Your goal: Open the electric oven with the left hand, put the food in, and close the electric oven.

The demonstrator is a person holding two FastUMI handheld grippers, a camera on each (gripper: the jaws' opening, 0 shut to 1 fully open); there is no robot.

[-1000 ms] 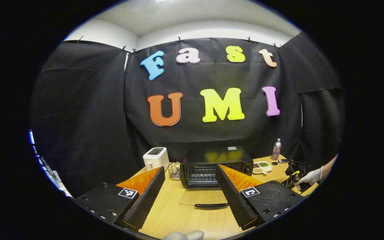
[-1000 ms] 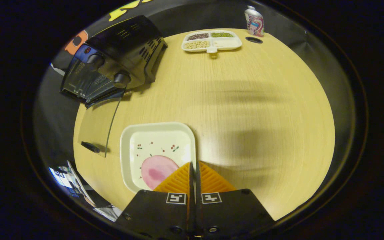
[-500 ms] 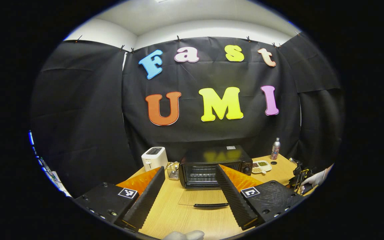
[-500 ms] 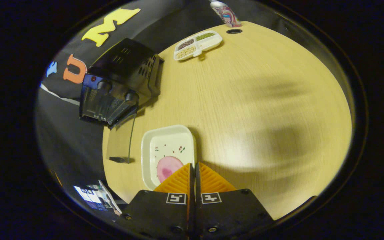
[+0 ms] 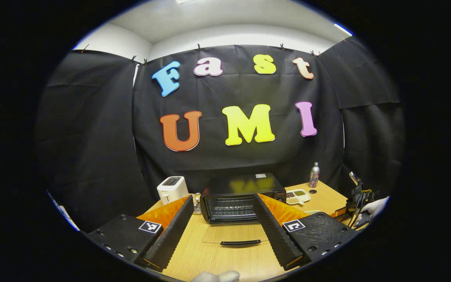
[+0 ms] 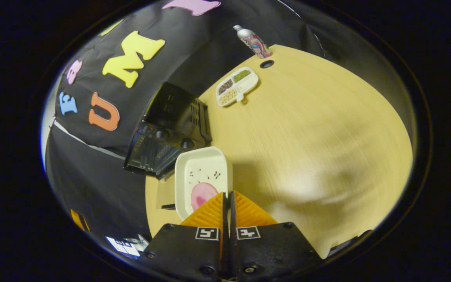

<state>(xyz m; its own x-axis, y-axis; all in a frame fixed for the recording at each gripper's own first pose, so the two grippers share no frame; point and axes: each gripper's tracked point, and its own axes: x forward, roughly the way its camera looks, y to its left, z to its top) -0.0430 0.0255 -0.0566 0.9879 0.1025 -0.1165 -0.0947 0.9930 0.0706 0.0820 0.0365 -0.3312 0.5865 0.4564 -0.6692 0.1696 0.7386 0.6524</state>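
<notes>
Oven [image 5: 235, 199] stands open in the left gripper view, its glass door [image 5: 231, 235] flat on the surface [image 5: 217, 258]; the left claw [image 5: 219, 227] hangs spread and empty, clear of the opening. In the right gripper view, the right claw [image 6: 227, 203] is clamped on the plate [image 6: 202, 176] rim, carrying the pink food [image 6: 202, 194] near the oven mouth.

Setting: staged recording booth dressed as a kitchen corner. Evidence: black cloth wall [image 5: 92, 129] clipped along its top edge below a plain white ceiling; light wood surface [image 6: 307, 129] bearing a black electric oven [image 5: 237, 197], white toaster [image 5: 172, 188], divided snack tray [image 6: 236, 86], spray can [image 6: 253, 40].
</notes>
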